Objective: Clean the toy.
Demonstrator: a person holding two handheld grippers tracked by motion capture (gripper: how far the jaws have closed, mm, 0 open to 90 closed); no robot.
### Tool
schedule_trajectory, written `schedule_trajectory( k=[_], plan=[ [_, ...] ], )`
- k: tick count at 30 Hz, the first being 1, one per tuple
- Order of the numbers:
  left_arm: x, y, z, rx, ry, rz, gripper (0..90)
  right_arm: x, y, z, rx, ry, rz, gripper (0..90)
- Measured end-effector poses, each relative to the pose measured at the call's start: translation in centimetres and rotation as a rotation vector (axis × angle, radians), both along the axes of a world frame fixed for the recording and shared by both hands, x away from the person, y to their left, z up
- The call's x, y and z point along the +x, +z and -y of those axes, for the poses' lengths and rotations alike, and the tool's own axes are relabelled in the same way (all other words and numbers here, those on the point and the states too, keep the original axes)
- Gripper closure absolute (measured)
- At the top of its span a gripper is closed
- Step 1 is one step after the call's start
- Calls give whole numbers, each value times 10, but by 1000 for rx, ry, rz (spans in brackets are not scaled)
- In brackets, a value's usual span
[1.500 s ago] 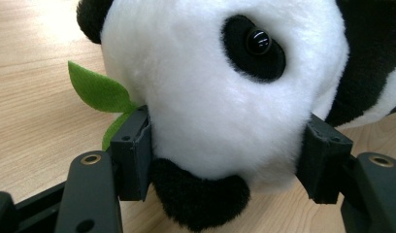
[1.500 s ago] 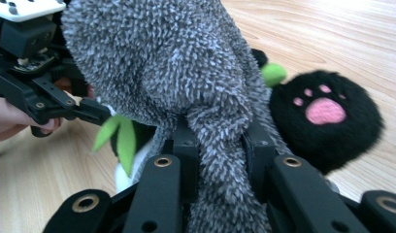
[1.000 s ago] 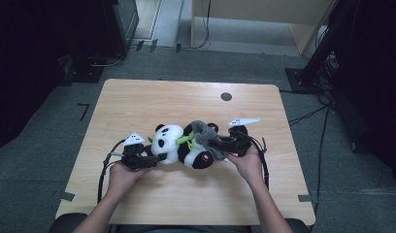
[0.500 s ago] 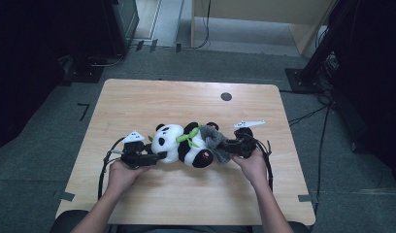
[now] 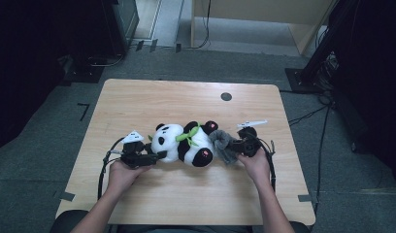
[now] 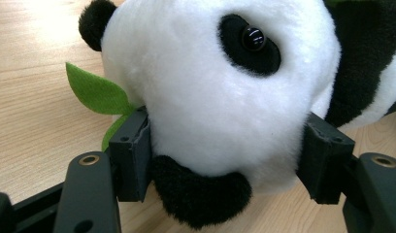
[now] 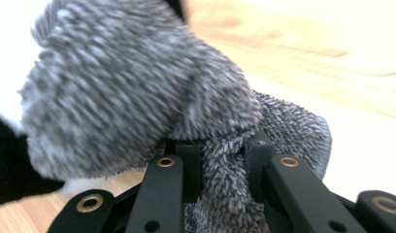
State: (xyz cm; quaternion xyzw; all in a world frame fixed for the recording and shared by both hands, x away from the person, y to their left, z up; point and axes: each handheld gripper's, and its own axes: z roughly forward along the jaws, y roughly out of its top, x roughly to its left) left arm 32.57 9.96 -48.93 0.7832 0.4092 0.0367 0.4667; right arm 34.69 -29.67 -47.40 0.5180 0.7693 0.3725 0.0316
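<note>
A black-and-white panda plush (image 5: 186, 143) lies on its side in the middle of the wooden table (image 5: 186, 97), with a green felt leaf (image 5: 186, 136) at its neck. My left gripper (image 5: 158, 156) is shut on the panda's head (image 6: 220, 87), one jaw pressed into each side of it, and the leaf (image 6: 94, 92) sticks out beside the left jaw. My right gripper (image 5: 235, 145) holds a grey fuzzy cloth piece (image 5: 222, 145) at the panda's other end. In the right gripper view, my right gripper (image 7: 222, 170) pinches a fold of that grey cloth (image 7: 138, 92).
A small dark round hole (image 5: 226, 96) sits near the table's far edge. Cables trail from both grippers toward the person. The floor around the table is dark, with equipment stands at the left and right.
My right gripper has shifted slightly to the right, drawing the grey cloth away from the panda's body. The left gripper and the panda's head have hardly moved.
</note>
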Motion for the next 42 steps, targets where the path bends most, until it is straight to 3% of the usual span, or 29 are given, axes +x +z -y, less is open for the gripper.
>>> schedule_trajectory(
  k=[4, 8, 13, 16, 19, 25, 29, 31, 32, 33, 35, 36, 38, 42],
  plan=[
    [0, -1, 1, 6, -3, 17, 328, -2, 20, 17, 2, -99, 86, 764],
    [-2, -1, 2, 9, -3, 28, 327, -8, 52, 15, 47, -93, 157, 764],
    [-1, -1, 3, 1, 0, 33, 329, -13, 99, -24, 109, 5, 215, 759],
    [-2, -2, 4, 2, -2, 36, 328, -12, 119, -55, 93, 83, 226, 757],
    [-2, -1, 4, 2, -2, 36, 329, -4, 133, -92, 115, 160, 212, 754],
    [-2, -2, 4, 0, 0, 39, 328, 10, 128, -155, 144, 265, 133, 752],
    [-2, -2, 4, 0, 4, 44, 329, 14, 107, -190, 128, 312, 65, 752],
    [-2, -1, 2, 20, -7, 45, 329, 18, 91, -202, 113, 322, 5, 752],
    [-3, -1, 4, -5, 3, 38, 330, 19, 85, -206, 94, 322, -16, 750],
    [-3, -2, 4, -5, 8, 39, 330, 19, 81, -209, 73, 323, -27, 750],
    [-3, -2, 4, 11, 9, 41, 337, 20, 72, -212, -21, 308, -11, 751],
    [-3, -3, 4, 10, 11, 37, 343, 21, 68, -211, -46, 306, -5, 753],
    [-2, -3, 4, 3, 16, 30, 352, 23, 65, -206, -28, 315, 5, 757],
    [-2, -2, 6, 10, 16, 28, 362, 21, 69, -203, -87, 336, 49, 758]
  ],
)
